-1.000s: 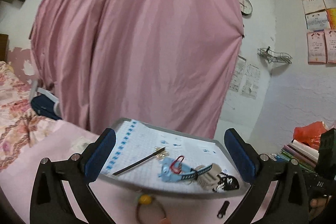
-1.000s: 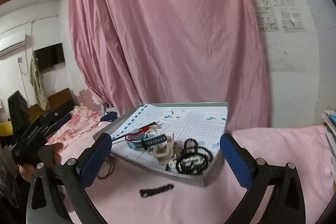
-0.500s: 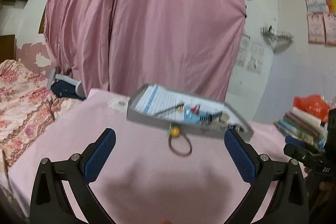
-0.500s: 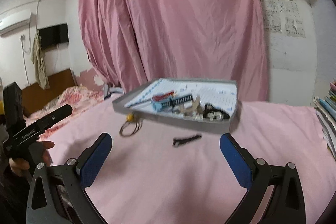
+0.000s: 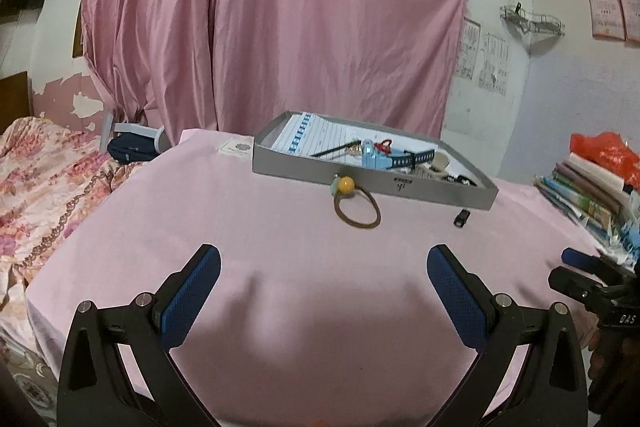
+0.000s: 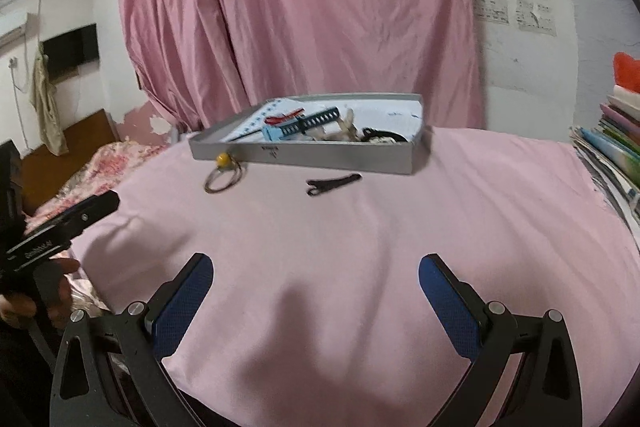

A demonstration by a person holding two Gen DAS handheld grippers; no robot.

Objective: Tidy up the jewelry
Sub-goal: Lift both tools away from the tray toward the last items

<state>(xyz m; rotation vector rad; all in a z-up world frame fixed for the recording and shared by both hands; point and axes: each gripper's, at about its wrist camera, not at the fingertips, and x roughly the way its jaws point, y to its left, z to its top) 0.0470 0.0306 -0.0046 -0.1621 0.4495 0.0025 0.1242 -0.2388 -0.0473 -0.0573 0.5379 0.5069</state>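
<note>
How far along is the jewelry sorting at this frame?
Several pieces already lie in the grey tray. Nothing is in hand: the left claw and right claw are both open and empty. The hair tie and black clip remain on the pink cloth.

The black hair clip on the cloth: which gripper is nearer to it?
Right. The black hair clip lies almost straight ahead of the right gripper; from the left gripper it sits farther off to the right, by the gray tray.

Both wrist cams face fwd, well back; share tray [image 5: 372, 183] [image 6: 304, 155].
</note>
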